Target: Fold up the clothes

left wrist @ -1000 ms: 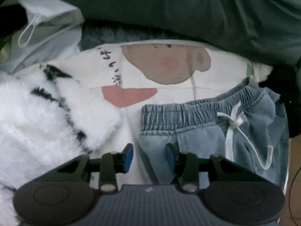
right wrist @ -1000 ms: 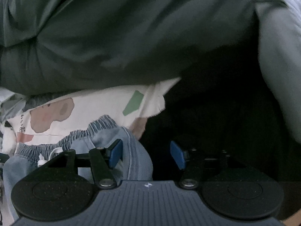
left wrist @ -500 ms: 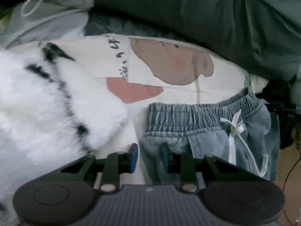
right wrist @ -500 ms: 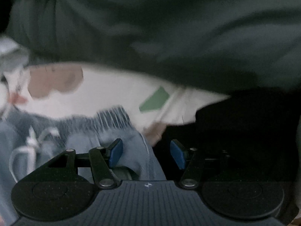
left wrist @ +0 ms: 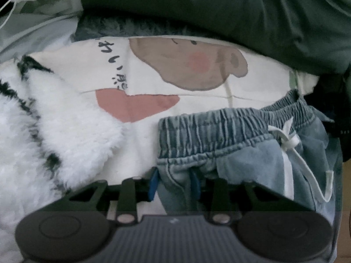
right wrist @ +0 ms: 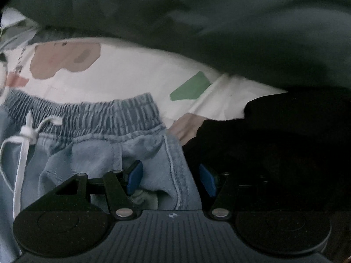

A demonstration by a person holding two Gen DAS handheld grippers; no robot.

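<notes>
Dark green garment (left wrist: 219, 6) across the top of the pile; cream printed shirt (left wrist: 219, 100) beneath it; white fluffy fabric (left wrist: 54, 127) beside. Denim shorts (left wrist: 241, 131), elastic waist, white drawstring (left wrist: 289, 140), lying on the shirt. Left gripper (left wrist: 174, 182): jaws just reopened, narrowly parted, a denim fold between, pressure indeterminate; right gripper (right wrist: 170, 178): half-open astride the shorts' side seam, not clamped.

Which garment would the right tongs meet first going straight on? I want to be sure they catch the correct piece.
Most likely the denim shorts: their side seam lies between the open right tongs, though depth is hard to judge.
</notes>
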